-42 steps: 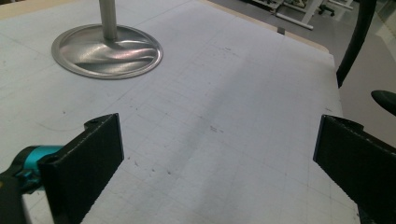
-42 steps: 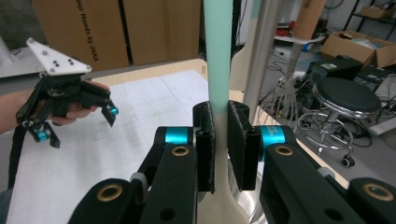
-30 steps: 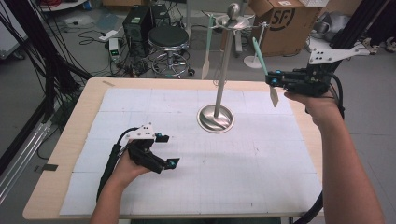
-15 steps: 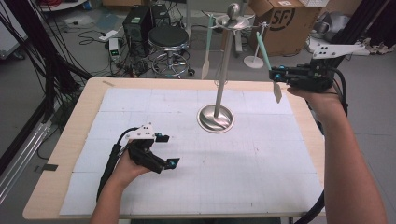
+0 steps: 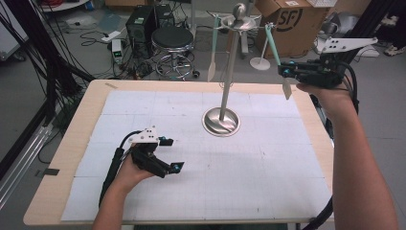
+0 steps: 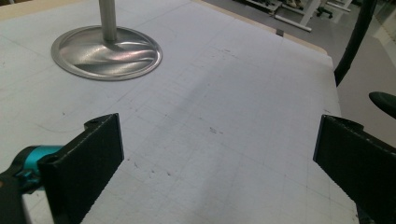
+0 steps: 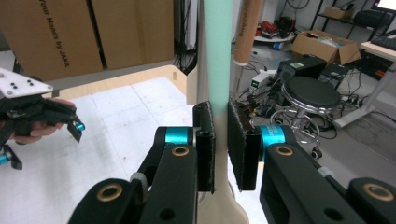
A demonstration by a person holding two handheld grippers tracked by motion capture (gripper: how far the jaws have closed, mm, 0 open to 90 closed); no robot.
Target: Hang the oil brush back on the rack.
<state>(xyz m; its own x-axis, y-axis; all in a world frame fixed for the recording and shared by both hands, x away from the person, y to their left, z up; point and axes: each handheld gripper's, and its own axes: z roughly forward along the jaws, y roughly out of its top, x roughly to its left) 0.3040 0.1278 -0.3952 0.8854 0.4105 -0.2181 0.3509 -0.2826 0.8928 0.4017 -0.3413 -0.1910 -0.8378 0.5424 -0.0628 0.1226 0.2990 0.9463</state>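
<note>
At the upper right of the high view, the right gripper [image 5: 290, 73] clamps the mint-green handle of a cream-bladed spatula [image 5: 278, 61] hanging from the tall steel utensil stand [image 5: 229, 81]. At lower left, the left gripper [image 5: 171, 154] rests on the white gridded mat [image 5: 268, 163], jaws wide and empty.

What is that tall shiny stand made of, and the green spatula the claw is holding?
The stand looks like polished metal: its pole and round base mirror the light in bright streaks. The spatula, pinched in the right claw, seems to be matte plastic or silicone, maybe rubbery: a flat mint-green handle and a cream blade, with no shine. Which one is hard to tell.
</note>
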